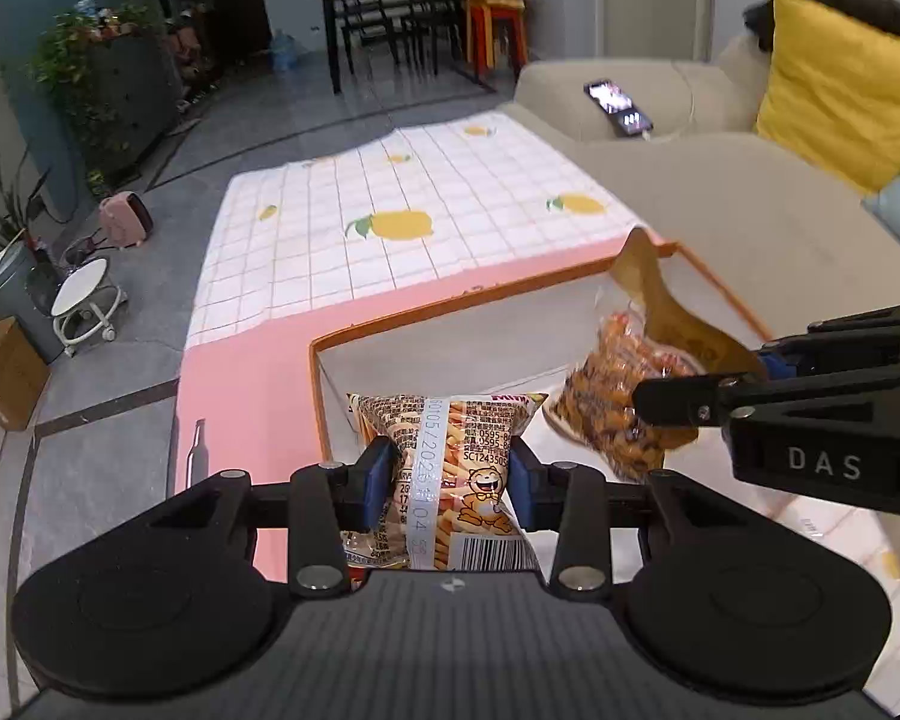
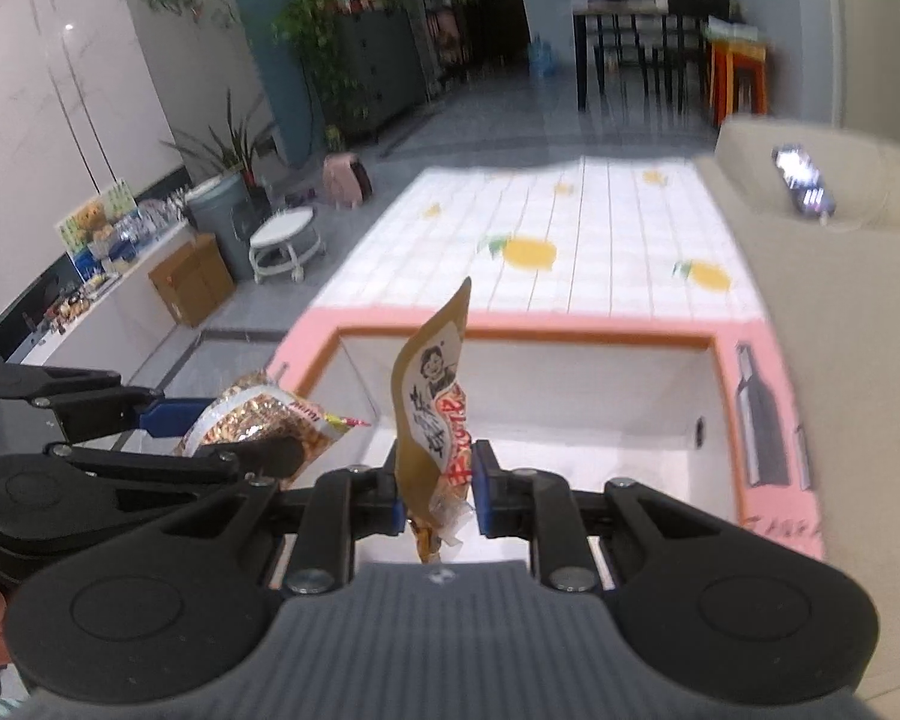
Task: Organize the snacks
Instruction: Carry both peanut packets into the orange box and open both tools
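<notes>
My left claw (image 1: 450, 483) pinches a stick-snack bag (image 1: 450, 468), held over the near edge of the orange-rimmed box (image 1: 390, 330). My right claw (image 2: 435, 489) is clamped on a brown packet (image 2: 432, 414) above the same box, just beside the bag.

Readable print

"DAS" on right gripper (image 1: 684, 405); "SC1243505", date strip "2025… 04" on snack bag (image 1: 450, 468); "mimi" along its edge.

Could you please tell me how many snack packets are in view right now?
2: a striped packet clamped in the left tongs, a brown packet clamped in the right tongs. The box's floor is partly hidden.
</notes>
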{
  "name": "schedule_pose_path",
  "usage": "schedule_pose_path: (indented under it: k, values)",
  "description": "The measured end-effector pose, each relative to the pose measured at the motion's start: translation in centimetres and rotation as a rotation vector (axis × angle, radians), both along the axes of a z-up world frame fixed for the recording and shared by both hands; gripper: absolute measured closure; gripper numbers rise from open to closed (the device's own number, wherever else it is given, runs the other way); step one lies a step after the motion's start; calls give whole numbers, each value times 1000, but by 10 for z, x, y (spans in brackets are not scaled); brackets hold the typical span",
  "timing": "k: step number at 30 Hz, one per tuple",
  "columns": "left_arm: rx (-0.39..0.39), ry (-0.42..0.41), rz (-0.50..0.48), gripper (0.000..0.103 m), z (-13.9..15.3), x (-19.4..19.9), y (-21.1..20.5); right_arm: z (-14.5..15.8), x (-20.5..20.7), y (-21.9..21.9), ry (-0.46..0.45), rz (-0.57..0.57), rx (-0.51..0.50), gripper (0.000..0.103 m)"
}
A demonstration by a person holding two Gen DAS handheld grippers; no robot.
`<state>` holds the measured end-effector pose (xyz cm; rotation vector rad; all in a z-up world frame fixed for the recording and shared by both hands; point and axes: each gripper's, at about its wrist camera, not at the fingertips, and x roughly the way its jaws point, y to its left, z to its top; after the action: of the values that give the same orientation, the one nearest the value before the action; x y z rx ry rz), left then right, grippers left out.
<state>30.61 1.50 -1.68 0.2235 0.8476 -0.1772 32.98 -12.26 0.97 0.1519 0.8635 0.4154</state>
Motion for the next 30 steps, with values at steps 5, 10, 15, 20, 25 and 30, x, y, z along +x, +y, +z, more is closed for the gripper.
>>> schedule_pose_path:
  k: [5, 10, 15, 20, 25, 30]
  values:
    - [71, 48, -42, 58, -24, 29, -3, -34, 44, 5, 137, -15, 28, 86]
    - [134, 94, -80, 58, -42, 50, -8, -60, 75, 14, 231, -25, 27, 86]
    - [176, 93, -146, 58, -52, 58, -16, -76, 93, 15, 298, -46, 36, 86]
    - [241, 87, -190, 58, -63, 61, -25, -86, 101, 16, 346, -42, 57, 86]
    - [278, 94, -202, 58, -75, 67, -29, -89, 108, 17, 357, -23, 70, 86]
    - [320, 123, -192, 57, -86, 75, -34, -96, 111, 14, 392, -33, 54, 83]
